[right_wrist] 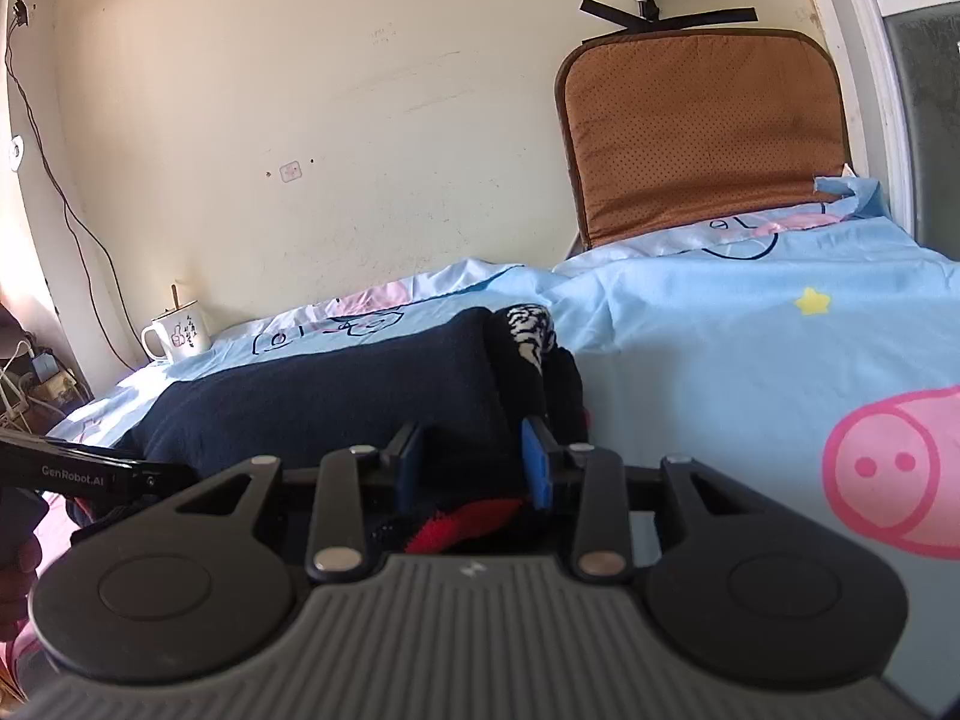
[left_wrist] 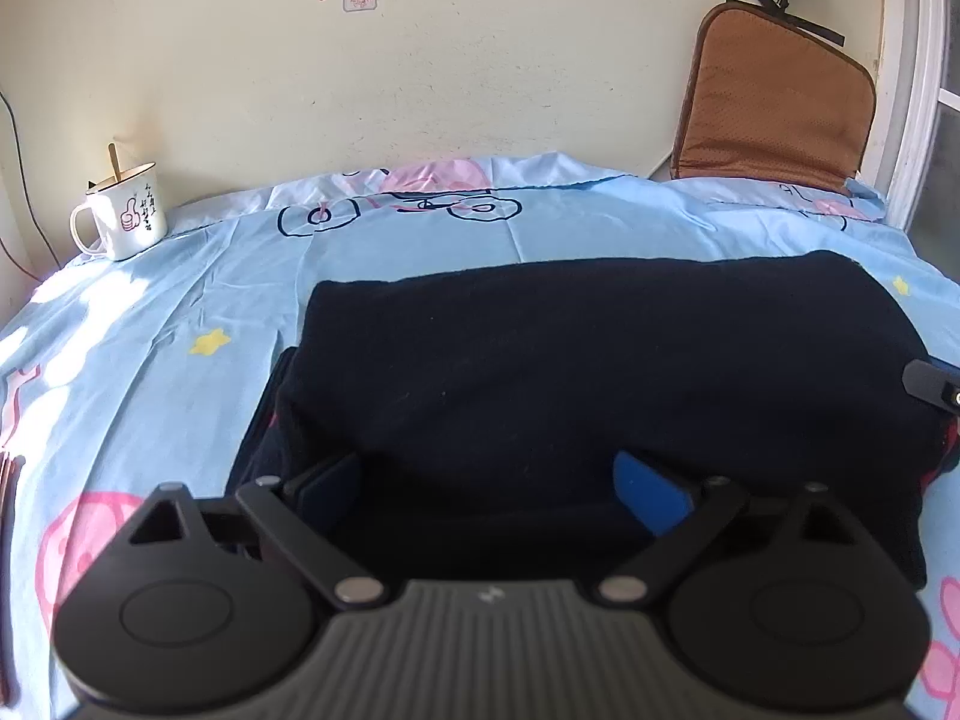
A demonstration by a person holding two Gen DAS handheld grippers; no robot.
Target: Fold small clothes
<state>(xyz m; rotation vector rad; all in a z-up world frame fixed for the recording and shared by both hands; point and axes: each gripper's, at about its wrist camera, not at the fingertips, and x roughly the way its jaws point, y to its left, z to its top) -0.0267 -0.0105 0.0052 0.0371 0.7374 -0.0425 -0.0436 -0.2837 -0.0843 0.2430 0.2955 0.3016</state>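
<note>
The left tool (left_wrist: 492, 480) gapes wide over the folded dark garment (left_wrist: 600, 360); the right tool (right_wrist: 474, 468) pinches its edge.

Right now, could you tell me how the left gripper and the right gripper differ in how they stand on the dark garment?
The left gripper has its jaws spread wide over the folded dark garment, pads not pressing it; the right gripper has its jaws much narrower, with dark and red cloth between the blue pads. The left sits at the garment's long near edge; the right is at its right end. Both have blue pads and rest low over the same garment.
</note>
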